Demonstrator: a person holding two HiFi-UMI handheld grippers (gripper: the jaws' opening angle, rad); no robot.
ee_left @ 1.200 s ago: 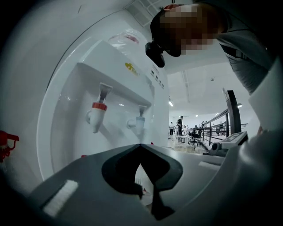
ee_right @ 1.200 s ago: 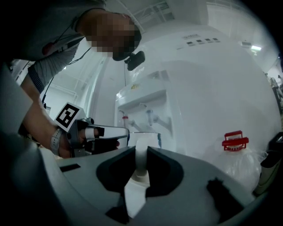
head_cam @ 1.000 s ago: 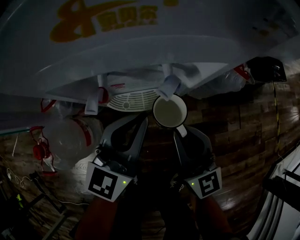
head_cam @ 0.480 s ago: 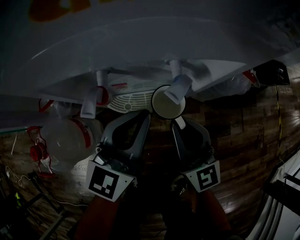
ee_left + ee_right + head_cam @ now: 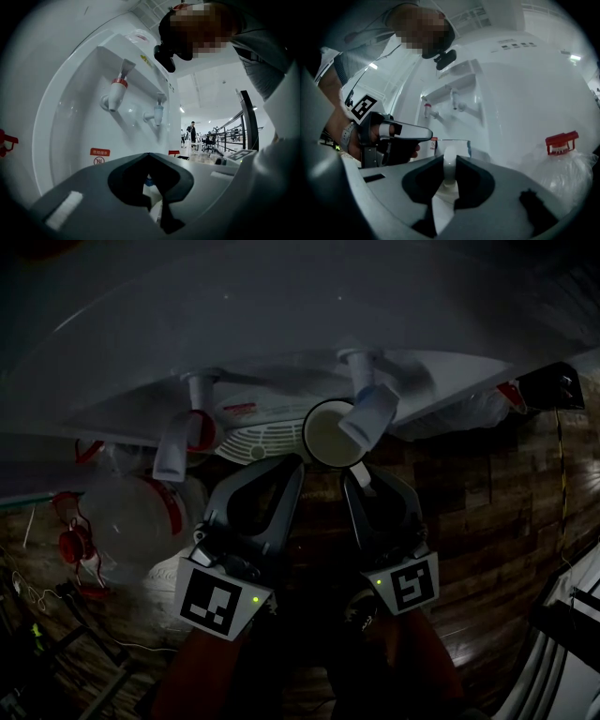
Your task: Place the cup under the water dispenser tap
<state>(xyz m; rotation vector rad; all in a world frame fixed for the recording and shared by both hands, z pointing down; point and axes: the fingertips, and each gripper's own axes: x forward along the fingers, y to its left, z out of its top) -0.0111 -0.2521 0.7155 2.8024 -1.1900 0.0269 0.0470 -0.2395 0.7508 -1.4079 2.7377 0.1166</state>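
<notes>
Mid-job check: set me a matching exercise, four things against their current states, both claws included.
1 cup
2 left claw
3 right claw
4 red-collared tap

a shut, empty
b clamped on the handle
c mouth under the blue tap
d no cup below it

Pairs: 1-c, 2-a, 3-b, 4-d

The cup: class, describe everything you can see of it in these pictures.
The cup is round and glossy white, with a pale inside that looks empty. It is upright, mouth up, held by its side handle, which the right gripper's jaws clamp. In the head view it sits directly below the blue-tipped tap, whose spout overlaps its rim. Whether its base rests on anything cannot be seen.
</notes>
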